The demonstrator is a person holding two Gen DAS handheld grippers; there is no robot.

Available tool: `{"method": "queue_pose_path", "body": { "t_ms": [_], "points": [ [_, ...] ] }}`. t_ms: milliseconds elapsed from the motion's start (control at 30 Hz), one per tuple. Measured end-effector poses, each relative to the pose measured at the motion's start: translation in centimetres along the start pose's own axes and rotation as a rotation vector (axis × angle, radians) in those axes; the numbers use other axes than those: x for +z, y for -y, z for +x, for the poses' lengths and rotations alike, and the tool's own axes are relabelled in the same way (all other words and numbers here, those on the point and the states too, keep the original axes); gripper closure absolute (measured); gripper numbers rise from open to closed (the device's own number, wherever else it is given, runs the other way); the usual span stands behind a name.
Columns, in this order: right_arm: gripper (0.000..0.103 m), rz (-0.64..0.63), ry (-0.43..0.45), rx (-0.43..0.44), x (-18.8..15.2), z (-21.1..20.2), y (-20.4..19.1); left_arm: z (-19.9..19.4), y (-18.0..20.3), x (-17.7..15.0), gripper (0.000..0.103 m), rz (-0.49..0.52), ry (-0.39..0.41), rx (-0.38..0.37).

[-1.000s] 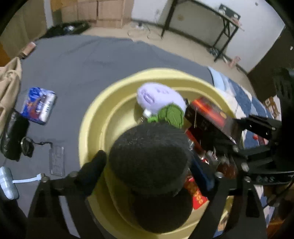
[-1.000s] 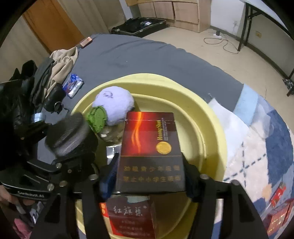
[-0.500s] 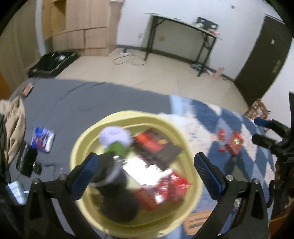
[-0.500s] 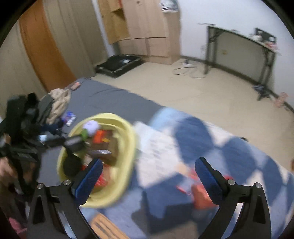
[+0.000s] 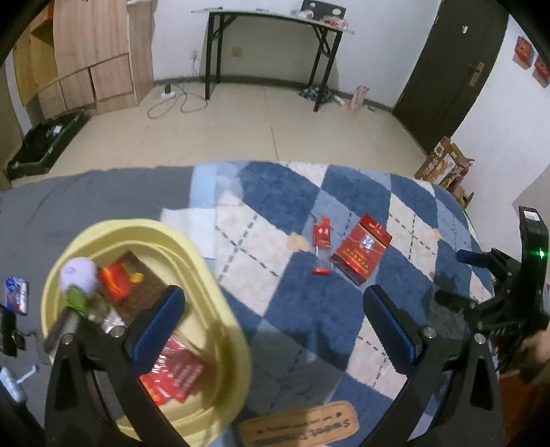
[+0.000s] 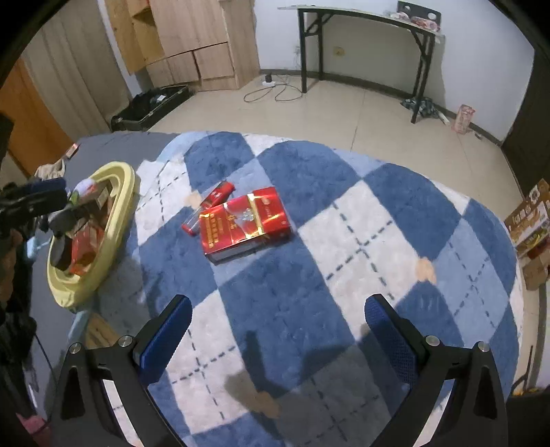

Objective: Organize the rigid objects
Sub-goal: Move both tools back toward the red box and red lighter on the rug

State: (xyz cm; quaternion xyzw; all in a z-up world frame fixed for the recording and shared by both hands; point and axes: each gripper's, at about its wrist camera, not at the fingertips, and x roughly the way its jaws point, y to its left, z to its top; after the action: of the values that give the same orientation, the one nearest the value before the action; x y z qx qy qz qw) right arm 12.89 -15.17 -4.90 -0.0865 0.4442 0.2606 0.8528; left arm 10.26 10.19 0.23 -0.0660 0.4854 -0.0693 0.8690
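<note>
A yellow basin (image 5: 220, 309) (image 6: 123, 206) on the bed holds a dark brown box (image 5: 137, 285), red packs (image 5: 178, 374), a purple plush toy (image 5: 79, 273) and a black round object. On the blue-and-white checked blanket lie a large red carton (image 5: 361, 249) (image 6: 244, 220) and a slim red pack (image 5: 321, 237) (image 6: 213, 203). My left gripper (image 5: 275, 330) hangs open over the basin's right edge, nothing between its fingers. My right gripper (image 6: 275, 340) stands open above the blanket, nearer than the red carton, empty.
The bed's far edge drops to a tiled floor with a black table (image 5: 275, 20) and wooden cabinets (image 6: 192, 41). On the grey sheet left of the basin lie a blue packet (image 5: 15, 295) and small dark items. A brown label (image 5: 299, 426) lies near the front.
Both grippers let go of their loads into the basin, the black round object and the brown box, opened wide, and pulled back rightward away from the basin over the checked blanket.
</note>
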Motion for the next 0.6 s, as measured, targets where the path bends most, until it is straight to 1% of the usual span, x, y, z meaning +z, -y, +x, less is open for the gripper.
{"method": "queue_pose_path", "body": {
  "t_ms": [100,133,167,233,333,467,600],
  "points": [
    [0.000,-0.074,0.018,0.021,0.5,1.7,-1.0,1.2,0.6,-0.2,0.000,0.022,-0.018,-0.004],
    [0.000,-0.086,0.011,0.016,0.7,2.6,-0.9,1.5,0.8,-0.2,0.000,0.031,-0.025,0.002],
    [0.000,-0.087,-0.015,0.009,1.2,4.1,-0.9,2.0,0.8,-0.2,0.000,0.038,-0.031,0.010],
    [0.000,-0.085,-0.026,0.026,1.7,5.8,-0.7,2.6,0.6,-0.2,0.000,0.024,-0.033,0.015],
    [0.000,-0.100,0.007,0.034,2.3,7.7,-1.1,3.5,-0.1,-0.3,0.000,-0.015,-0.057,0.002],
    [0.000,-0.180,0.033,-0.014,2.8,10.2,-2.2,4.5,0.0,-0.6,0.000,0.010,-0.079,0.018],
    [0.000,-0.226,0.016,-0.013,3.1,12.3,-2.3,5.4,0.5,-0.7,0.000,0.032,-0.096,0.010]
  ]
}}
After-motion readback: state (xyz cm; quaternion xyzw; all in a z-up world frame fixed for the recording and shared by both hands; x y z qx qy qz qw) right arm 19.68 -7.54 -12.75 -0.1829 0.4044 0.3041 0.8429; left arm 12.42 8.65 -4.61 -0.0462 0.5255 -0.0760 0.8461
